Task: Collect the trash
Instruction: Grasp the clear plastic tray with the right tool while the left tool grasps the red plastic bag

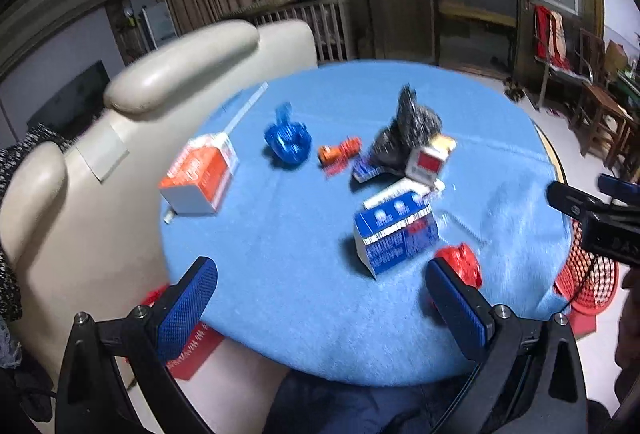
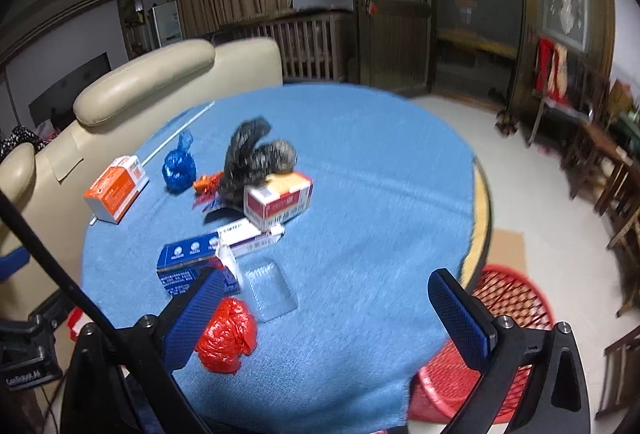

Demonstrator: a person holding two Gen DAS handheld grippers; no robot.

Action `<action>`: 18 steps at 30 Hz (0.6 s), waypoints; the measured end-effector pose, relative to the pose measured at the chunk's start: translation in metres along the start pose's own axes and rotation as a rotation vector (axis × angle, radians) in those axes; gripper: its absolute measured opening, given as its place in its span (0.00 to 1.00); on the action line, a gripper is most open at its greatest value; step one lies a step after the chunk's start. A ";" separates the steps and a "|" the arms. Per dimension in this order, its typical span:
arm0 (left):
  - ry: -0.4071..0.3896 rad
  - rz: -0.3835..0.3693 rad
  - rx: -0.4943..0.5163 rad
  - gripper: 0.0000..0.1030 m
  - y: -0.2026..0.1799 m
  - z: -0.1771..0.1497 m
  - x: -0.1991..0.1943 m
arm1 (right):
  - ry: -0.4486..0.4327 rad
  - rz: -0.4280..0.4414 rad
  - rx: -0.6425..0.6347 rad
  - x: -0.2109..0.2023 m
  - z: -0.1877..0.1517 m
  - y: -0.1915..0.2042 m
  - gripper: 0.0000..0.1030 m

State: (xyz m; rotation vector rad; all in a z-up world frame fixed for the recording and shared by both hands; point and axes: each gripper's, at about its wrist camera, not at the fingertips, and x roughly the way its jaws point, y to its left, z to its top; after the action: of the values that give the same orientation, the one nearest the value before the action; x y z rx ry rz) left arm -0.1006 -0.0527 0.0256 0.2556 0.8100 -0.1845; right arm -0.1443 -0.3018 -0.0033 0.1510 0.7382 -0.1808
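Note:
Trash lies scattered on a round table under a blue cloth (image 1: 304, 274) (image 2: 360, 174). There is an orange-and-white carton (image 1: 198, 174) (image 2: 116, 190), a blue crumpled bag (image 1: 288, 140) (image 2: 179, 166), an orange wrapper (image 1: 340, 150) (image 2: 206, 184), a black crumpled bag (image 1: 412, 126) (image 2: 256, 158), a red-and-white box (image 1: 430, 162) (image 2: 278, 200), a blue-and-white box (image 1: 394, 232) (image 2: 188, 258), a clear plastic tray (image 2: 272, 288) and a red crumpled bag (image 1: 464, 266) (image 2: 226, 340). My left gripper (image 1: 320, 310) hovers open over the near table edge. My right gripper (image 2: 328, 318) is open too, with the red bag just inside its left finger.
A red mesh basket (image 2: 500, 322) (image 1: 588, 282) stands on the floor at the table's right side. A cream leather sofa (image 1: 120, 138) (image 2: 120, 90) borders the table on the left. Wooden chairs (image 2: 608, 170) stand at the far right. The right gripper's body (image 1: 600, 218) shows in the left wrist view.

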 end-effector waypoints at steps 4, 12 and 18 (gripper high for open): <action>0.088 -0.031 0.010 1.00 -0.004 -0.007 0.017 | 0.096 0.097 0.034 0.041 -0.004 -0.005 0.94; 0.184 -0.095 -0.006 1.00 -0.005 -0.014 0.038 | 0.295 0.199 -0.003 0.101 -0.004 0.019 0.83; 0.213 -0.142 0.000 1.00 -0.010 -0.013 0.042 | 0.407 0.149 -0.109 0.134 -0.003 0.042 0.83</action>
State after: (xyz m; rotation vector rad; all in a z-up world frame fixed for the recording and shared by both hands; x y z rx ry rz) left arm -0.0838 -0.0607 -0.0150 0.2201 1.0406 -0.2943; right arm -0.0400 -0.2753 -0.0929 0.1398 1.1356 0.0350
